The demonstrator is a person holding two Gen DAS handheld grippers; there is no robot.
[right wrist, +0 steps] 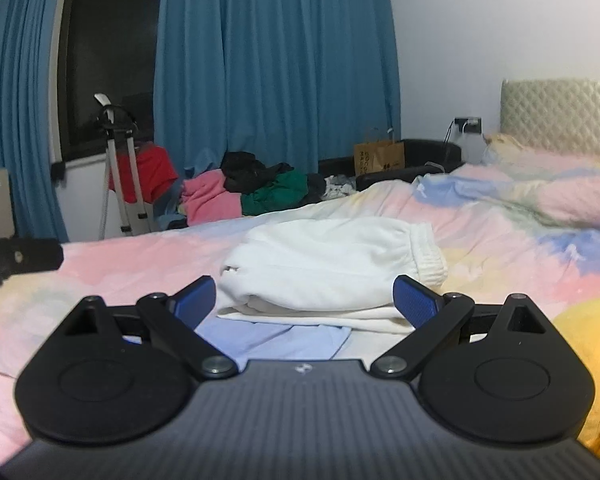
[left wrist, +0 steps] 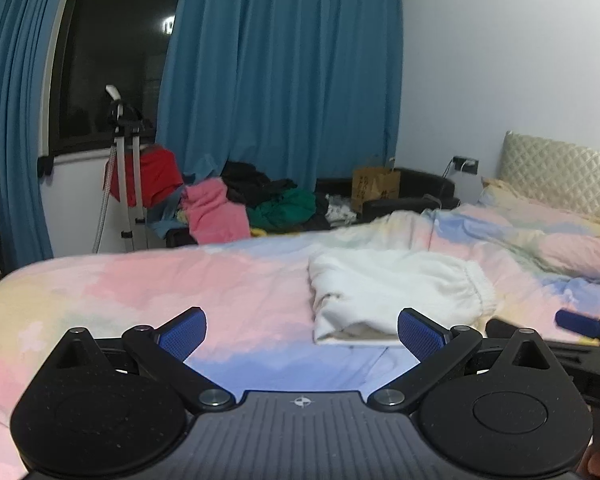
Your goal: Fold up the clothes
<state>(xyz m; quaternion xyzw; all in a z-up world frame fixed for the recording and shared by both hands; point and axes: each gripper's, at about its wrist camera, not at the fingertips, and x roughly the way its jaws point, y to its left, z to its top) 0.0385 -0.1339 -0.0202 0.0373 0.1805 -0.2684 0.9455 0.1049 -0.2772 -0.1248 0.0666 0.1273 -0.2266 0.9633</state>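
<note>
Hovering low over the bed, the left tool (left wrist: 302, 334) has its blue-padded fingers spread wide apart with nothing between them; the right tool (right wrist: 305, 300) is likewise spread and holds nothing. Just ahead of both lies the folded white garment (right wrist: 332, 268), a fleecy piece with an elastic cuff or waistband at its right end, resting flat on the pastel bedspread (left wrist: 180, 280) of pink, blue and yellow patches. In the right wrist view the garment sits squarely between the two finger pads, just beyond them; in the left wrist view it lies ahead and to the right, its near edge beside the right pad. A pale blue cloth (right wrist: 284, 338) peeks out under the garment's near edge. A yellow fabric (right wrist: 592, 364) shows at the right of the right wrist view. Farther along the bed, rumpled bedding leads to a pillow (right wrist: 512, 148) against a quilted cream headboard (right wrist: 560, 112). Beyond the bed's far side a heap of clothes (left wrist: 260, 200) in pink, black, green and red rests near a brown paper bag (left wrist: 376, 186), with a white metal stand (left wrist: 126, 176) to its left. Blue curtains (left wrist: 284, 72) and a dark window (left wrist: 116, 52) close the back wall
</note>
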